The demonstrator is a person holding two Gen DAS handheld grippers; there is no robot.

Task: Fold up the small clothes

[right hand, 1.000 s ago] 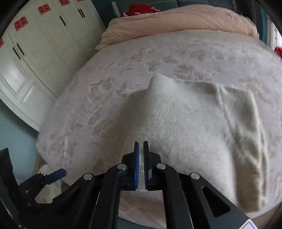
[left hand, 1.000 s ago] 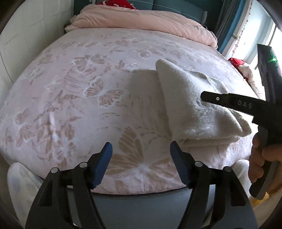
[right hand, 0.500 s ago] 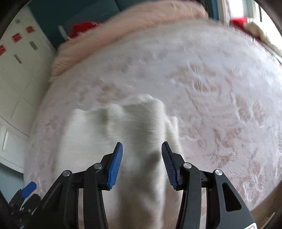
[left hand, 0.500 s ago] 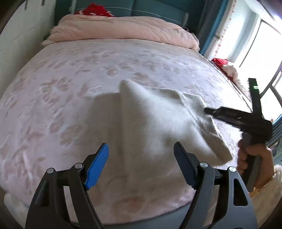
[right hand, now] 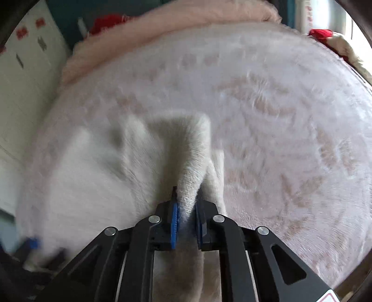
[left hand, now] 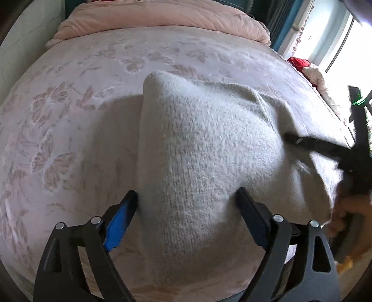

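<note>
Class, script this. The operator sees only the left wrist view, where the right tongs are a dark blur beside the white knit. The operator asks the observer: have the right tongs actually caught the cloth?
Observer: Yes. In the right wrist view the right tongs are shut on a pinched fold of the white knit.
Operator: Does that fold lie flat?
Observer: No. It stands up as a ridge running away from the tongs, above the bedspread.
Operator: What marks the cupboard left of the bed?
Observer: The white cupboard carries red stickers on its doors.
</note>
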